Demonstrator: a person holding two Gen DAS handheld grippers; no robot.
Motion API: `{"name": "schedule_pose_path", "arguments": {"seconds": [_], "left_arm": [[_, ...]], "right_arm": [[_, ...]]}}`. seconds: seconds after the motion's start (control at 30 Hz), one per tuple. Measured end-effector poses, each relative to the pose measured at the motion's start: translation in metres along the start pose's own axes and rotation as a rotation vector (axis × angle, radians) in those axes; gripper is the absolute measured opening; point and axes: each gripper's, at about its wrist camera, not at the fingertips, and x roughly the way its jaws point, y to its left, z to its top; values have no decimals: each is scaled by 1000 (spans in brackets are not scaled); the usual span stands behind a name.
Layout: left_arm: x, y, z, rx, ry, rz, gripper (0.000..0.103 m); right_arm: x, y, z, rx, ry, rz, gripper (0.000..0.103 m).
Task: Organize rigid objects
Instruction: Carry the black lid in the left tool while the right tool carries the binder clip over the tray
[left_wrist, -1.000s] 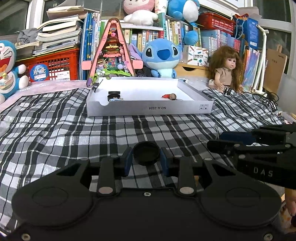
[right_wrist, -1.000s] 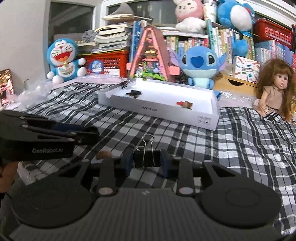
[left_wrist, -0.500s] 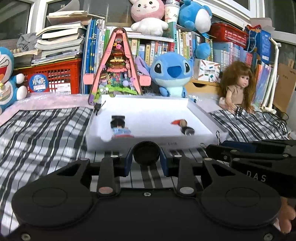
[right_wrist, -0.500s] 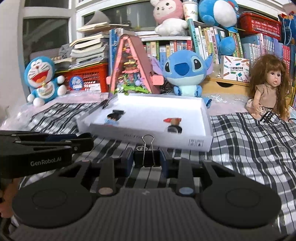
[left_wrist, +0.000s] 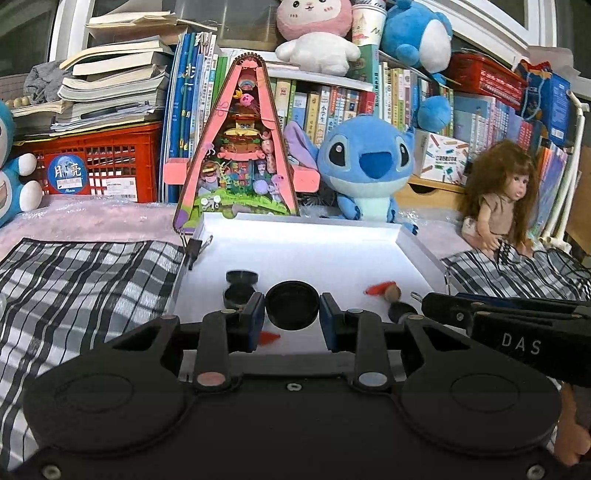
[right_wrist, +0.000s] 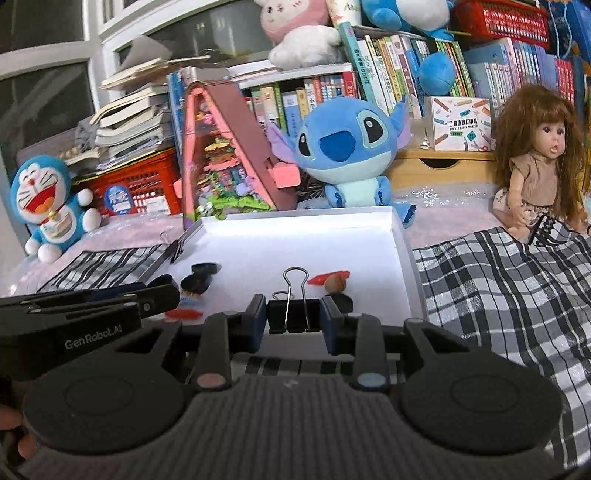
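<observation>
Left gripper (left_wrist: 291, 314) clamps a round black cap (left_wrist: 291, 304) between its blue pads, jaws narrowed to the cap's width, cap face toward camera. It hangs over the near part of the white tray (left_wrist: 417, 254). Just ahead-left of the fingers, two more black caps (left_wrist: 240, 286) lie in the tray, one leaning on the other. Ahead-right, a small red-and-brown figure (left_wrist: 386, 290) in the tray; a red bit (left_wrist: 269, 336) shows under the left finger.

Right gripper (right_wrist: 293, 317) is pinched on a black binder clip (right_wrist: 293, 314), wire handles sticking up and forward, jaws closed to the clip body's width. It sits at the tray's near edge (right_wrist: 400, 236); checked cloth (right_wrist: 498, 288) below and to the right. Just beyond the clip, the red-brown figure (right_wrist: 332, 281); ahead-left, black caps (right_wrist: 201, 275).

Each gripper shows at the other's side, just beside, tips over the tray. Another binder clip (left_wrist: 194, 247) is on the tray's far-left wall. Stitch plush (left_wrist: 365, 162) and doll (right_wrist: 535, 162) beyond the tray
</observation>
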Motion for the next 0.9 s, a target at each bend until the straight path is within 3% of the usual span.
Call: {"name": "schedule_pose_path", "arguments": {"seconds": [0.43,0.9], "left_arm": [[58,19,49,-74,39,-26,30],[116,28,57,-88,122,17,30]], "right_arm": [[47,-14,52,75,41,-31,36],[106,-27,61,113,113,-70,37]]}}
